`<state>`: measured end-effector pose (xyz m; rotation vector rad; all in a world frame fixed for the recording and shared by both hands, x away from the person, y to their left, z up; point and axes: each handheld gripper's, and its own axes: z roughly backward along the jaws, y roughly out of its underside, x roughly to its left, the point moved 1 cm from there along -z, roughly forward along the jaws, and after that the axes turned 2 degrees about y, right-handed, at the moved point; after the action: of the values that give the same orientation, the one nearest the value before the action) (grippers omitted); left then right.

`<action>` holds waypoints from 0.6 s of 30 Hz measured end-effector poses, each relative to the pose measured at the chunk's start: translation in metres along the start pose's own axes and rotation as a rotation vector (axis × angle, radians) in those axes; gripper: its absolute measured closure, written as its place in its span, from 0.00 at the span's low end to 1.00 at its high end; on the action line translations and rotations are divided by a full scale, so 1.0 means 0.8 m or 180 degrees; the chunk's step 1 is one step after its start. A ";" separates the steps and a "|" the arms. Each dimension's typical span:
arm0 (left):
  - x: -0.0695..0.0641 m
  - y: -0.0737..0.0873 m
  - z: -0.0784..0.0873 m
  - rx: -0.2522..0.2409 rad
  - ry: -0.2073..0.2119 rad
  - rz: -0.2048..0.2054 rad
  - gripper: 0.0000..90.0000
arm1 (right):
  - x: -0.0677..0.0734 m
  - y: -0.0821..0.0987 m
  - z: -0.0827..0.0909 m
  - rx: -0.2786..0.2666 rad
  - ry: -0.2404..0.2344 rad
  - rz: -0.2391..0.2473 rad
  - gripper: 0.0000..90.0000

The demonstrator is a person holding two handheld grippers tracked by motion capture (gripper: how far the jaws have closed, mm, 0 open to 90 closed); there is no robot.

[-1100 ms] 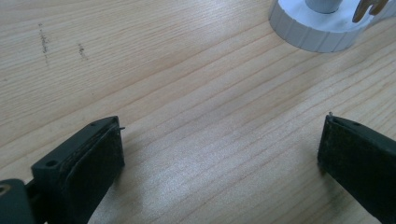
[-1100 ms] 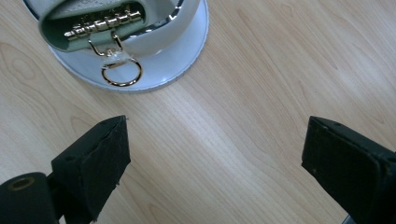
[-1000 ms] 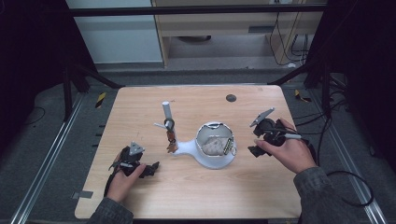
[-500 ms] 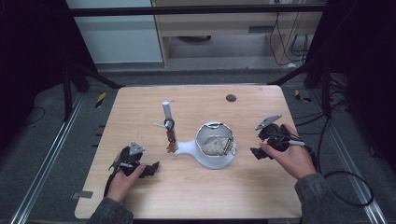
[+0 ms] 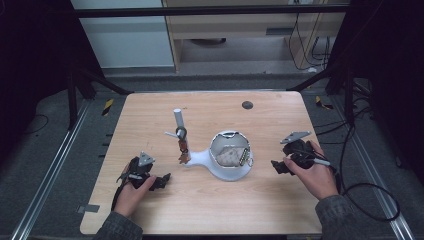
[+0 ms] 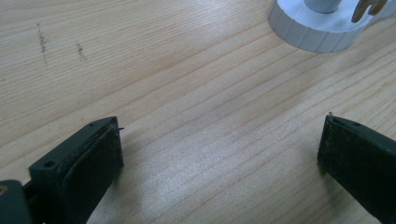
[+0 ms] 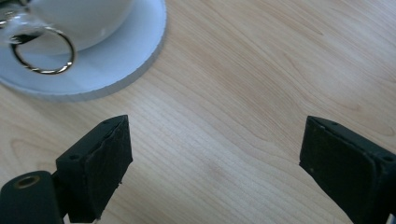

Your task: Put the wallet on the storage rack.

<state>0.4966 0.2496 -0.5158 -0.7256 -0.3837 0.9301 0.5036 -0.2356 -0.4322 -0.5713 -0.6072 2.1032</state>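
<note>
Resting low on the wooden counter (image 5: 210, 200), the left hand-held gripper (image 5: 150, 177) sits near the front left corner in the person's left hand (image 5: 131, 192), a grey three-cornered plate on top of it. Its own view shows its two black jaws spread wide apart over bare wood grain, nothing between them, with the ribbed rim of a white round base (image 6: 317, 35) at the top right of that view.

Over on the right side, the right hand-held gripper (image 5: 282, 165) is held by the right hand (image 5: 315, 172), its cable looping off the counter's edge toward the floor. Its jaws also stand wide apart with only bare wood between them, and they point toward the white stand, whose flat base plate (image 7: 116, 56) and a gold-coloured ring (image 7: 44, 51) show at the top left of the right gripper view.

Between the two hands, about mid-counter, stands that white stand (image 5: 227, 157): a bowl-like cup on a round plate, with something pale and crumpled inside and small metal pieces hanging at its right rim. A white neck joins it to a smaller upright post (image 5: 179, 125) on the left, from which brownish pieces dangle. Farther back lies a small dark disc (image 5: 247, 105), well apart from everything else
</note>
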 end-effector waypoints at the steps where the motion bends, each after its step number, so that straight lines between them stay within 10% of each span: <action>1: 0.000 0.000 0.000 -0.0001 0.0001 0.0000 0.00 | -0.001 0.003 -0.002 -0.0040 0.0017 -0.0053 0.10; 18: 0.000 0.000 0.000 -0.0002 -0.0001 0.0000 0.00 | -0.010 0.032 -0.046 0.0039 0.0117 -0.0437 0.09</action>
<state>0.4967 0.2497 -0.5158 -0.7261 -0.3842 0.9301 0.5142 -0.2480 -0.4744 -0.5450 -0.5953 1.9625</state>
